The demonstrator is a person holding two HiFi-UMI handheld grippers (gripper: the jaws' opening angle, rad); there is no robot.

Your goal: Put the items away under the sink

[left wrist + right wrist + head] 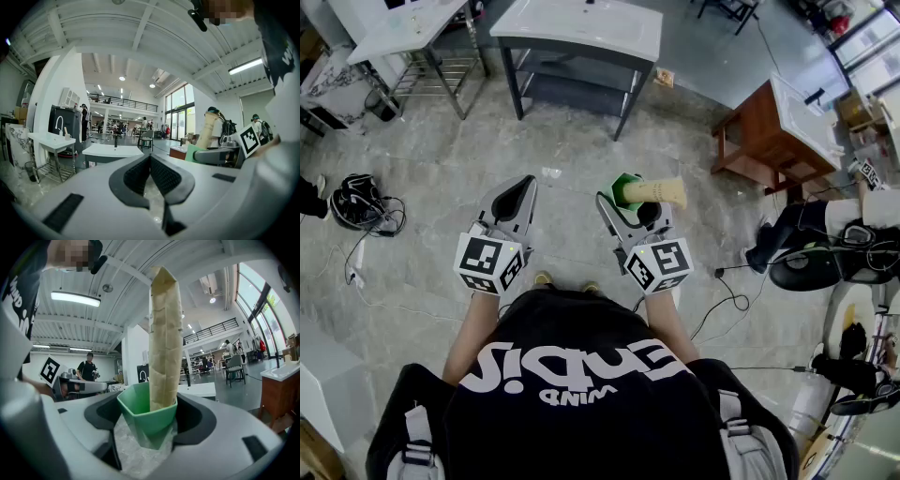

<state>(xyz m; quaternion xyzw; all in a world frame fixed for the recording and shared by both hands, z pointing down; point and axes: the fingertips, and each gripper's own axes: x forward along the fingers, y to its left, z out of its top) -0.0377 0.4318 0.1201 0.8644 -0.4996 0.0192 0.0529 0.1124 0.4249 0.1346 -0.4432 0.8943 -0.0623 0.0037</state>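
My right gripper (630, 202) (147, 416) is shut on a green plastic cup (624, 184) (140, 411), its pads pressing on the cup's two sides. A tall tan paper-wrapped roll (658, 193) (164, 343) stands in the cup and sticks far out of it. My left gripper (521, 192) (150, 159) is held level beside it on the left, jaws shut tip to tip on nothing. The white sink (581, 26) on a dark frame, with a shelf (572, 92) under it, stands ahead across the floor. The left gripper view also shows the cup (191, 153) and roll (209, 130) at its right.
A second white sink (403, 28) on a wire rack stands at the far left. A brown wooden vanity (769, 131) is at the right. Cables and a black bundle (358, 202) lie on the floor at left, more gear (811, 253) at right. People stand in the background.
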